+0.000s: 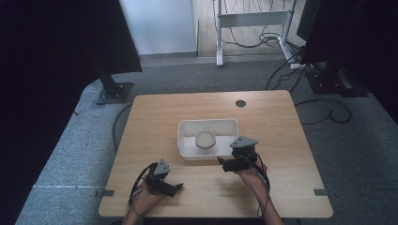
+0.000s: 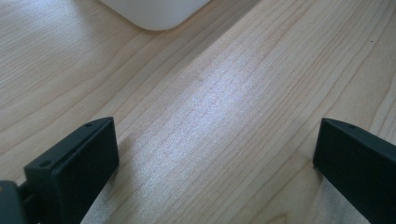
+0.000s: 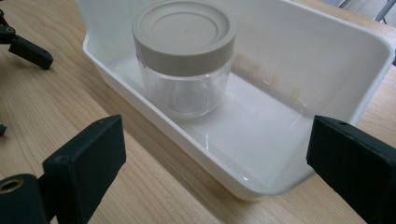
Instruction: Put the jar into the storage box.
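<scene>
High view: fixed above the near side, looks forward and down, takes in the whole wooden table (image 1: 155, 117) plus floor behind. Left gripper view: sits low, close to the tabletop, looks along its jaws at bare wood, with a corner of the white tray (image 2: 154, 11) at the top edge. Right gripper view: close, angled down into the same tray, jar (image 3: 184, 56) inside. All three views share tray and tabletop.
</scene>
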The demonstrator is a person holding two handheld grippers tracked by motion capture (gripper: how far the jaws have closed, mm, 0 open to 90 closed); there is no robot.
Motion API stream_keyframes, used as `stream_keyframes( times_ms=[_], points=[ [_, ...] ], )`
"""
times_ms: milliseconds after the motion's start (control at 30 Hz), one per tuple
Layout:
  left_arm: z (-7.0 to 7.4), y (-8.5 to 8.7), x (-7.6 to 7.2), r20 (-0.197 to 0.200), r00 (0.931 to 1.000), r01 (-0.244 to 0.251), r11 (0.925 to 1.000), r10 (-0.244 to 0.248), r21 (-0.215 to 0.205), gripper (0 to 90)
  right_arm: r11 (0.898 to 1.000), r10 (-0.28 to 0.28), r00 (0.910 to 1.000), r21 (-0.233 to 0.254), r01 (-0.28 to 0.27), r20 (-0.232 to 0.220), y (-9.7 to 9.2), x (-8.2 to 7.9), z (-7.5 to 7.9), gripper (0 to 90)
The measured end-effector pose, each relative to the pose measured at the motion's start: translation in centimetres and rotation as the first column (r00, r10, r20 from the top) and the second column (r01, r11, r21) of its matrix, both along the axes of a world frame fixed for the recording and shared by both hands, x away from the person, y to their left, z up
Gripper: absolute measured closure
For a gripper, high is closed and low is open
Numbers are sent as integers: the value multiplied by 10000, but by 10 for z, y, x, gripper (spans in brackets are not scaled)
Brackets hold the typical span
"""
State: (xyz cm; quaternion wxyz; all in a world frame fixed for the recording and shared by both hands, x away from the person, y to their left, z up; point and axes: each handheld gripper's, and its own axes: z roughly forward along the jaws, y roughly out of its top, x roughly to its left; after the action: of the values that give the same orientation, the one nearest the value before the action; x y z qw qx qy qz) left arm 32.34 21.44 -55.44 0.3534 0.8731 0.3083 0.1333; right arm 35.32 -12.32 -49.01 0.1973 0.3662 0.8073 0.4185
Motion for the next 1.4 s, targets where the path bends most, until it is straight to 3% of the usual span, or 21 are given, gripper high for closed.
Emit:
stream_keyframes(
  times_ms=[667,1400],
  points=[
    [0,0,0,-1,10000,-6,10000,6,-13,0,9993,-366,9992,46,367,-166,-33,-11,-3,32],
    [0,0,0,2,10000,-18,10000,18,-20,0,9906,-1365,9905,42,1366,-174,-78,-32,-19,31]
  ],
)
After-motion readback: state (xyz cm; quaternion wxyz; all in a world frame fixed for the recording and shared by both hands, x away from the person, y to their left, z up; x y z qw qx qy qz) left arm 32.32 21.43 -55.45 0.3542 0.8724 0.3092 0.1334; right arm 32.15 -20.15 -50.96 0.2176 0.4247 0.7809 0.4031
